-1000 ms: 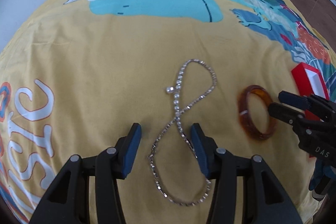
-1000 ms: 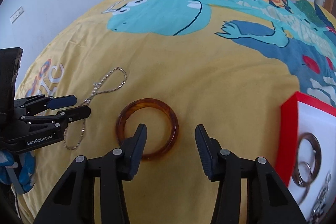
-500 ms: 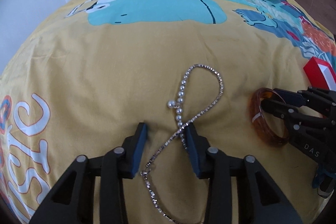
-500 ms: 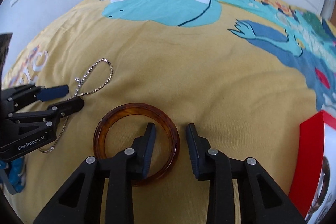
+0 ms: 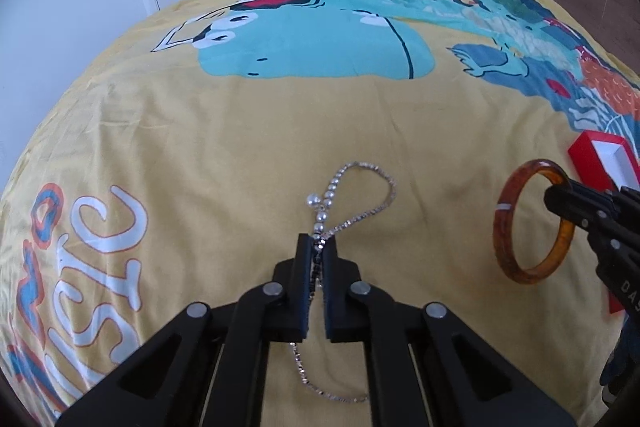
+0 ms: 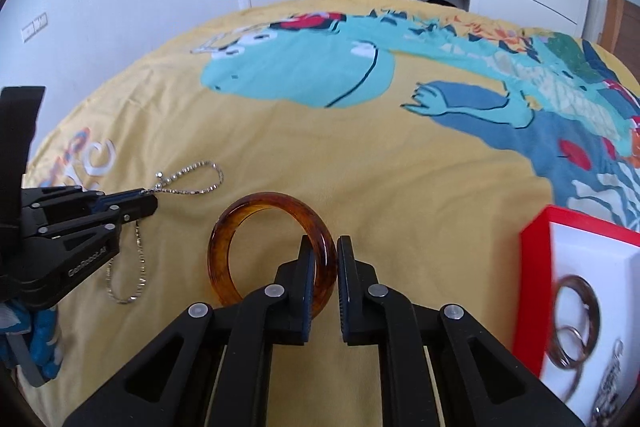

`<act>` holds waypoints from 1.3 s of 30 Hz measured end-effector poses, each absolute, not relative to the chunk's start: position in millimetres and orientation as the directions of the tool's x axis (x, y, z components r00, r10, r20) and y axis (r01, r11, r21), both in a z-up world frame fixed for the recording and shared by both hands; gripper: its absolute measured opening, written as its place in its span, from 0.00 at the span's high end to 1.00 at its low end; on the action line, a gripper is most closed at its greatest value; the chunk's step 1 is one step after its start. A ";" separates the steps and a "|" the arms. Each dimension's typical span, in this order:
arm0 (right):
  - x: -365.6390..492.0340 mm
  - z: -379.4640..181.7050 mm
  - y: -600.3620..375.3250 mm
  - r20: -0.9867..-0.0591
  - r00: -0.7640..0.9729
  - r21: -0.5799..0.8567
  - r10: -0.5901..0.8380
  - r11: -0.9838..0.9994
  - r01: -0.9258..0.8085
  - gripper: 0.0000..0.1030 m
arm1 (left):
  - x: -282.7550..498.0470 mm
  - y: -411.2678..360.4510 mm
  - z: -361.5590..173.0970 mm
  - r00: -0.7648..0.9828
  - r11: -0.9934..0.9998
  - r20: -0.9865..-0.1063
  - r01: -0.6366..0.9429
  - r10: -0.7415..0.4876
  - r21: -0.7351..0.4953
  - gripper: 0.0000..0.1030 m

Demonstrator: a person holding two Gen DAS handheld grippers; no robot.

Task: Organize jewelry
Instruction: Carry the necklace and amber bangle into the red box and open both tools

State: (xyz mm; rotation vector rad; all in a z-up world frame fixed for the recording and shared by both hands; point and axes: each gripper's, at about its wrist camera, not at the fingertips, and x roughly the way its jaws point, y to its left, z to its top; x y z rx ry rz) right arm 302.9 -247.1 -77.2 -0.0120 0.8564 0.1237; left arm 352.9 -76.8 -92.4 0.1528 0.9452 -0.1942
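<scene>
Both pieces are now gripped, where a moment ago the jaws stood apart around them. The left gripper (image 5: 317,255) is clamped on the silver chain necklace (image 5: 352,195), limp links and small pearls, mid-bedspread (image 5: 240,147). The right gripper (image 6: 323,259) pinches the rigid, glossy amber bangle (image 6: 256,205), tilted up. The red jewelry box (image 6: 534,267) waits near the bedspread's right edge.
</scene>
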 end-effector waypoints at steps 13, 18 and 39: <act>213.0 -19.0 -247.8 -0.725 0.680 0.075 0.109 0.994 -0.080 0.90 | 283.3 -71.1 -29.0 0.606 0.967 -0.785 0.252 -0.130 0.034 0.96; 172.1 -3.4 -258.6 -0.717 0.689 0.089 0.104 0.994 -0.058 0.90 | 250.9 -77.7 -6.3 0.613 0.960 -0.774 0.280 -0.160 0.023 0.96; 161.9 -19.4 -459.1 -0.734 0.673 0.057 -0.092 0.979 0.196 0.90 | 255.1 -303.1 -2.3 0.459 0.844 -0.780 0.514 -0.425 -0.157 0.96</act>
